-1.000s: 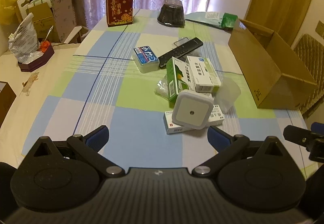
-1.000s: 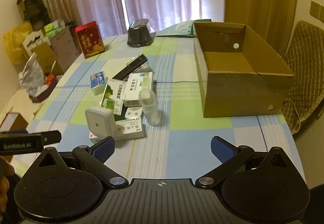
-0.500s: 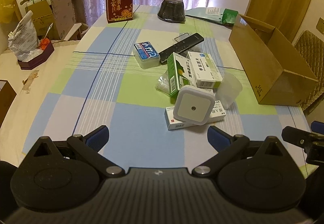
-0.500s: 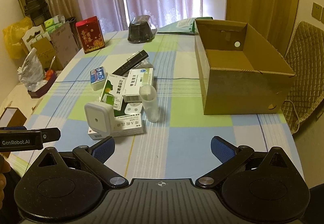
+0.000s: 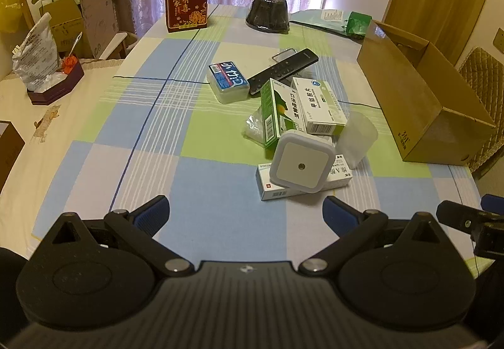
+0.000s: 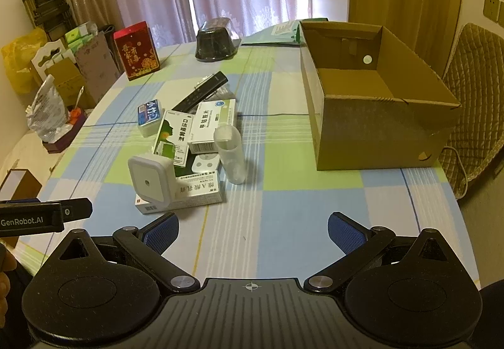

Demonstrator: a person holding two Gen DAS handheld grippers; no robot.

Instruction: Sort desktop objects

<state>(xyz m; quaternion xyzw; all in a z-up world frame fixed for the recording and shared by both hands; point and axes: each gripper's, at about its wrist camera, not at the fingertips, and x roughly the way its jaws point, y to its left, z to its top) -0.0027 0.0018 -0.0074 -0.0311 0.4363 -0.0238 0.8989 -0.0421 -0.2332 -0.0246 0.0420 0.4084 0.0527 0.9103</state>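
Note:
A pile of small objects lies mid-table: a white square night light point(image 5: 300, 166) point(image 6: 151, 180) leaning on a flat white box point(image 6: 192, 193), a green-and-white box point(image 5: 277, 111) point(image 6: 173, 136), a white medicine box point(image 5: 318, 104) point(image 6: 214, 123), a clear plastic cup point(image 5: 357, 139) point(image 6: 231, 156), a black remote point(image 5: 283, 70) point(image 6: 201, 90) and a small blue-labelled case point(image 5: 228, 81) point(image 6: 149, 115). An open, empty cardboard box point(image 5: 419, 90) point(image 6: 375, 103) stands to the right. My left gripper point(image 5: 245, 212) and my right gripper point(image 6: 253, 227) both hover open above the near table edge, holding nothing.
A red gift box point(image 5: 186, 0) point(image 6: 136, 54) and a dark domed container point(image 5: 267, 13) point(image 6: 215, 44) stand at the far end, with a green packet point(image 5: 356, 22) beside them. Bags and cartons crowd the left side table point(image 5: 41, 43). A padded chair point(image 6: 472, 115) stands right of the cardboard box.
Both grippers have drifted slightly back and up, so the pile sits a little farther away. Nothing on the table has moved and both jaws stay open.

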